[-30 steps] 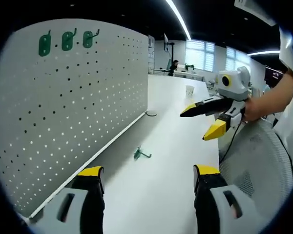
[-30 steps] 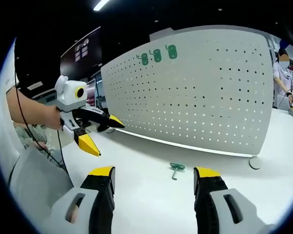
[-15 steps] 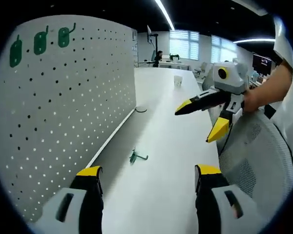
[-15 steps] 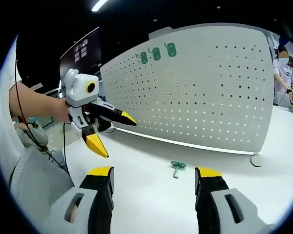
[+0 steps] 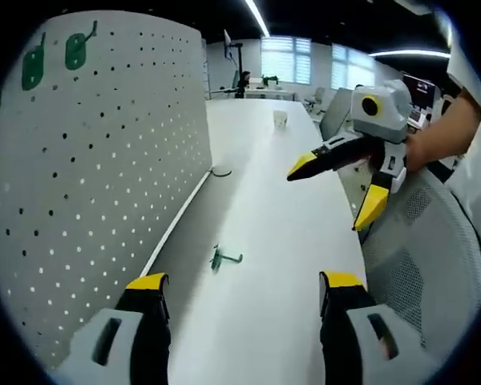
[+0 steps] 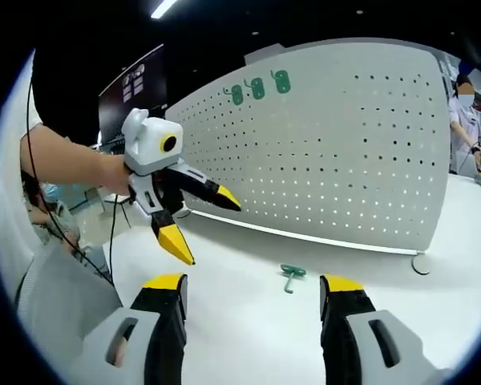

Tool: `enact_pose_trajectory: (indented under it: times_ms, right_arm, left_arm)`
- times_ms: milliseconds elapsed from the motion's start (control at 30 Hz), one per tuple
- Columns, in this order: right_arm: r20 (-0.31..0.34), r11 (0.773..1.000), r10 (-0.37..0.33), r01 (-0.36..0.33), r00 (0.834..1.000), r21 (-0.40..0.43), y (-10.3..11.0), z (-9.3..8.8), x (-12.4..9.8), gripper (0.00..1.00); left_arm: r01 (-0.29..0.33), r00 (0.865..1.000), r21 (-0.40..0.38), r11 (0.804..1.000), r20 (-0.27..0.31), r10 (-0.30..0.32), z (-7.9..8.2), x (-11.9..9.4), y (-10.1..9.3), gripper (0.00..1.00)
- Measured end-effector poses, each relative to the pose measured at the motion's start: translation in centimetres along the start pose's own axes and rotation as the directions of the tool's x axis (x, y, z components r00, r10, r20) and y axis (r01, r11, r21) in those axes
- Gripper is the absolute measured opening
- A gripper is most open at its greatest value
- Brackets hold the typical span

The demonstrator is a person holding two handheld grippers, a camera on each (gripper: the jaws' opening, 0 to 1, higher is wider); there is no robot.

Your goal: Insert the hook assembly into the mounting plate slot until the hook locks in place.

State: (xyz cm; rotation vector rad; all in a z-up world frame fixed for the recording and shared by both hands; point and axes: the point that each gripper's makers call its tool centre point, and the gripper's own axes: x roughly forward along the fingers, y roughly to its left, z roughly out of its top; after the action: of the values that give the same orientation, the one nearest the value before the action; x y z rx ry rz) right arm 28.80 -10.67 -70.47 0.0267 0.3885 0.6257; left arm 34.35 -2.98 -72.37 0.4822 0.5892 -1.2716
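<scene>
**Hook loose on bench, both hand-held grippers empty and spread**

Green hook assembly [image 5: 224, 258] [image 6: 289, 277] lies flat on the white bench [image 5: 280, 265] [image 6: 248, 321], in front of the pegboard mounting plate [image 5: 104, 176] [image 6: 337, 152] and apart from its base. Nothing touches it.

In the left gripper view it sits ahead of and between the left hand-held gripper [image 5: 240, 282] jaws, closer to the left one. In the right gripper view it sits ahead of the right hand-held gripper [image 6: 252, 282], between the jaw tips, closer to the right one.

Both hand-held grippers have jaws apart, holding nothing. Each shows in the other's view, raised above the bench with yellow tips splayed: right one at [image 5: 337, 186], left one at [image 6: 206, 227]. A person's hand holds each from behind: [image 5: 437, 144], [image 6: 88, 170].

Mounting plate stands upright on the bench, white with a grid of holes. Three green hooks already hang [image 6: 258, 87] near its top edge; two of them show in the left gripper view [image 5: 54, 58].

Round foot disc [image 6: 420, 265] [image 5: 220, 172] lies on the bench at the plate's far end. A small white cup [image 5: 280, 119] stands farther down the bench. Mesh chair back [image 5: 417, 273] sits just beside the bench edge. Another person [image 6: 463, 128] stands past the plate's far end.
</scene>
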Motion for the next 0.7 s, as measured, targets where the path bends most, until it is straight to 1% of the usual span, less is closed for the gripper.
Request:
enact_pose_trajectory:
  times_ms: [367,500,633,700]
  right_arm:
    - [0.003,1.000,-0.008,0.008,1.000,0.009,-0.2,0.1,-0.1,0.64]
    - [0.004,1.000,-0.010,0.010,1.000,0.016,-0.4,0.0,-0.2,0.64]
    - [0.005,0.999,-0.006,0.006,1.000,0.032,-0.4,0.0,-0.2,0.65]
    - [0.005,1.000,-0.005,0.005,1.000,0.031,-0.3,0.0,-0.2,0.65]
  left_arm:
    - [0.054,0.996,0.055,0.997,-0.069,-0.050,-0.5,1.6,0.5,0.78]
    - [0.073,0.994,0.067,0.995,-0.089,-0.067,-0.5,2.2,0.6,0.78]
    - [0.084,0.992,0.055,0.995,-0.098,-0.078,-0.4,2.9,0.7,0.78]
    - [0.088,0.990,0.065,0.994,-0.112,-0.080,-0.4,3.3,0.7,0.78]
